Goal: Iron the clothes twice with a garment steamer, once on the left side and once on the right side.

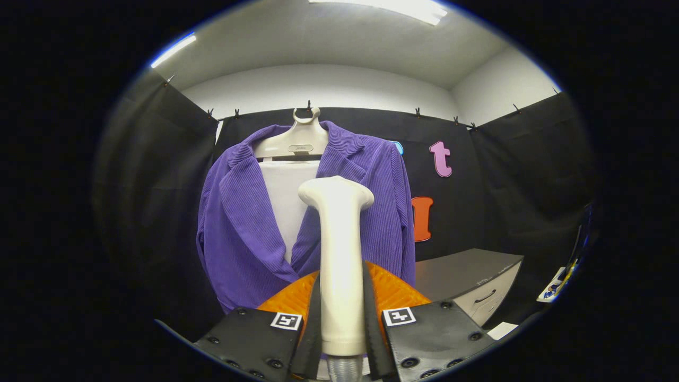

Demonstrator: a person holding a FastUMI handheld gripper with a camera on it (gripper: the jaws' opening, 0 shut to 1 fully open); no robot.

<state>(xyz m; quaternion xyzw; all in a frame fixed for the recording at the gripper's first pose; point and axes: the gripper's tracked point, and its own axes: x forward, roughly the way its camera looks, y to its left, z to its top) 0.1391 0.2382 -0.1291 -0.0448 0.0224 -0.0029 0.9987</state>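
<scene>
**Steamer gripped, jacket ahead**

Gripper (342,323) is clamped on the steamer (339,254) handle, both fingers pressing its sides, head upright and just beyond the fingers. Past it the jacket (238,228) hangs on a hanger (292,140) against the booth wall, near but apparently not touching. Advice: close in square to one front panel, run straight down it, keep the head flat, then do the other side. Cabinet (472,281) sits off right; stay clear.
</scene>
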